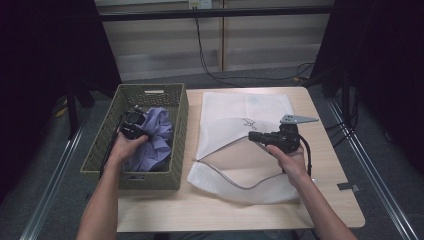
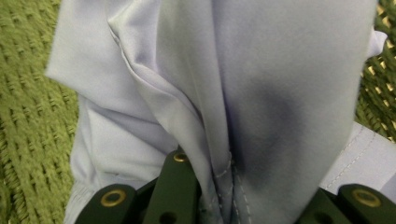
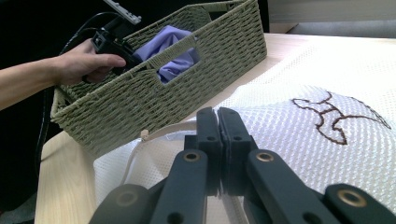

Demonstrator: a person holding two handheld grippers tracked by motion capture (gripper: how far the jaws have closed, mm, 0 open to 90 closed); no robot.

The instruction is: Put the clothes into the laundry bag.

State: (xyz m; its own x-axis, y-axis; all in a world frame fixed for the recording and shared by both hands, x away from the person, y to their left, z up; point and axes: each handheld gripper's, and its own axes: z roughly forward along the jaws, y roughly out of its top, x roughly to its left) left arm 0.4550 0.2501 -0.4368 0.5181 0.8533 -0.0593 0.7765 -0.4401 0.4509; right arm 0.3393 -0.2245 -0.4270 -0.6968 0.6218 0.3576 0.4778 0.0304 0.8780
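Two grippers are at work on the table (image 1: 330, 200). At left centre of the high view the left gripper (image 1: 141, 131) reaches into the basket (image 1: 150, 91), its jaws clamped together on a fold of the lilac cloth (image 1: 155, 137). In the left gripper view that cloth (image 2: 261, 93) rises through the middle of the frame, a stitched seam pinched between the jaws at the bottom edge, with green weave of the basket (image 2: 28, 121) at the left and right edges. The rest of the cloth lies heaped inside the basket (toward its right wall in the high view).

Right of centre in the high view the right gripper (image 1: 252, 136) hovers over the white mesh bag (image 1: 235, 107), which lies flat beside the basket with its zipped edge curving along the lower part. In the right gripper view the right gripper (image 3: 218, 112) has its jaws pressed together with nothing between them, just above the bag (image 3: 289, 135); a dark embroidered figure (image 3: 334, 114) sits on the mesh at right. At upper left of that view the basket (image 3: 154, 102) stands with the cloth (image 3: 175, 56) showing through its handle slot, and the left hand (image 3: 81, 60) holds its gripper over the rim
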